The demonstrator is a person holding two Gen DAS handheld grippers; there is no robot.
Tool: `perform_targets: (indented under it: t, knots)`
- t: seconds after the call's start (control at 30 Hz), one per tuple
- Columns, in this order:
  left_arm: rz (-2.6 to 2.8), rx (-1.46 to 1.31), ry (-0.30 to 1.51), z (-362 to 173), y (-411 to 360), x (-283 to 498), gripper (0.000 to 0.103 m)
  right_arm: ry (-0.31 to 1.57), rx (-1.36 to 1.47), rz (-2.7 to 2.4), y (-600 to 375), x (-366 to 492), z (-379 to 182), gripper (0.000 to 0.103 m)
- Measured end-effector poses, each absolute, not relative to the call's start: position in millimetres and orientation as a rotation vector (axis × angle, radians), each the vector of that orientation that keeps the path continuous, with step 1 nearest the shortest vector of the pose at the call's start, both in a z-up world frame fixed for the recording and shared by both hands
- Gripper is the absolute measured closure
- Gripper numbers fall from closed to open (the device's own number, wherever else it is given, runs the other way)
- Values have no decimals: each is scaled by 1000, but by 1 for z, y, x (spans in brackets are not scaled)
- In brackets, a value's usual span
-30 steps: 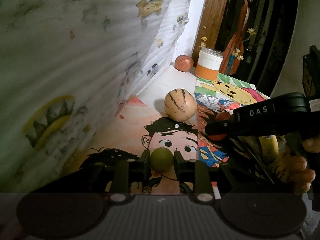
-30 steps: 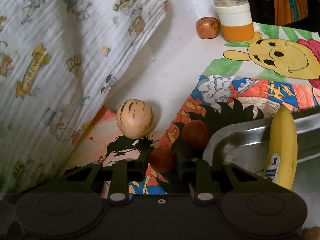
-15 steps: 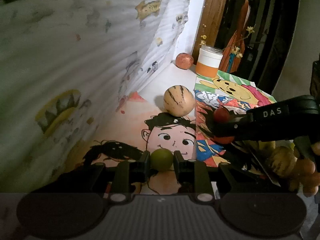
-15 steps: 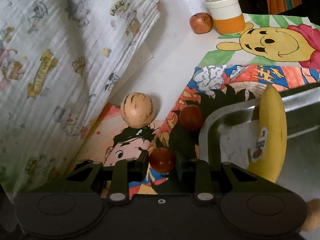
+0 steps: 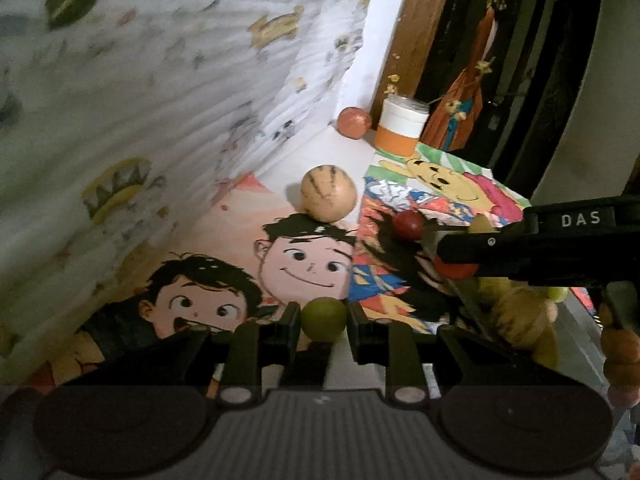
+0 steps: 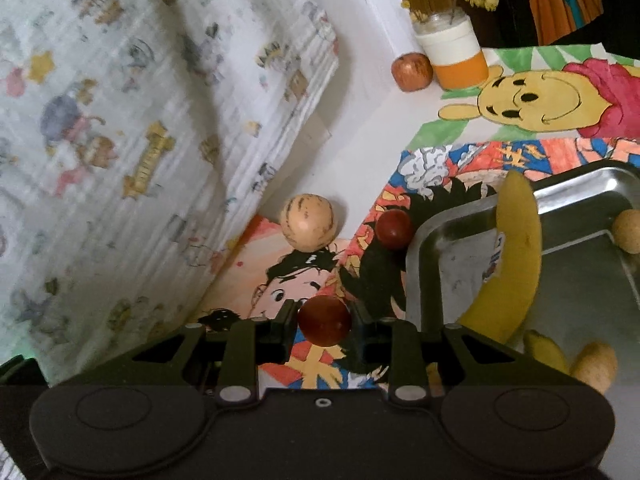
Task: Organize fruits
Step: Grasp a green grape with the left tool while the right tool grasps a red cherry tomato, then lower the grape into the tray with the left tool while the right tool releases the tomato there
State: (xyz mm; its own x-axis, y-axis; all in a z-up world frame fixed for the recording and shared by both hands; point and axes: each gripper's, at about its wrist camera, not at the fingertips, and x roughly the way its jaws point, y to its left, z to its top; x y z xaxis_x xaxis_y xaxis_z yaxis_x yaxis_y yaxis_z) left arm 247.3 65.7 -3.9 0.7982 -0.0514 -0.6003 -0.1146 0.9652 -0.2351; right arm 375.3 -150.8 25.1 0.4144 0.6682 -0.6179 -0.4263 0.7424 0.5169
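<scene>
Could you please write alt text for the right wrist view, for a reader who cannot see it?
The right tongs grip a dark red fruit above colourful cartoon drawings. To the right, a metal tray holds a banana; another red fruit and a striped tan fruit lie beside it. An apple and a jar stand farther back.

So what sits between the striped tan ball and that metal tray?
A small red fruit lies on the drawing between the striped tan fruit and the metal tray, close to its corner; the right wrist view shows it.
</scene>
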Motion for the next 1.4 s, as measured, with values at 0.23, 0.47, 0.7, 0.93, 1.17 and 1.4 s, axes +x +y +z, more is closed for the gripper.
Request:
perform_targets:
  t: [0.23, 0.47, 0.7, 0.93, 1.17, 1.4]
  knots:
    - [-19, -273, 627, 6, 38, 242, 75, 859, 317, 691, -190, 353, 46, 72]
    - [-123, -253, 626, 10, -5, 237, 75, 804, 314, 628, -241, 334, 57, 72]
    - [-222, -206, 637, 11, -48, 230, 75, 775, 310, 559, -284, 323, 51, 74]
    - [-268, -147, 675, 3, -80, 227, 75, 781, 293, 523, -305, 317, 31, 74]
    - [-291, -79, 703, -5, -102, 224, 75, 800, 342, 516, -319, 317, 14, 74]
    - [-280, -38, 721, -12, -113, 221, 75, 795, 378, 517, -329, 313, 9, 72]
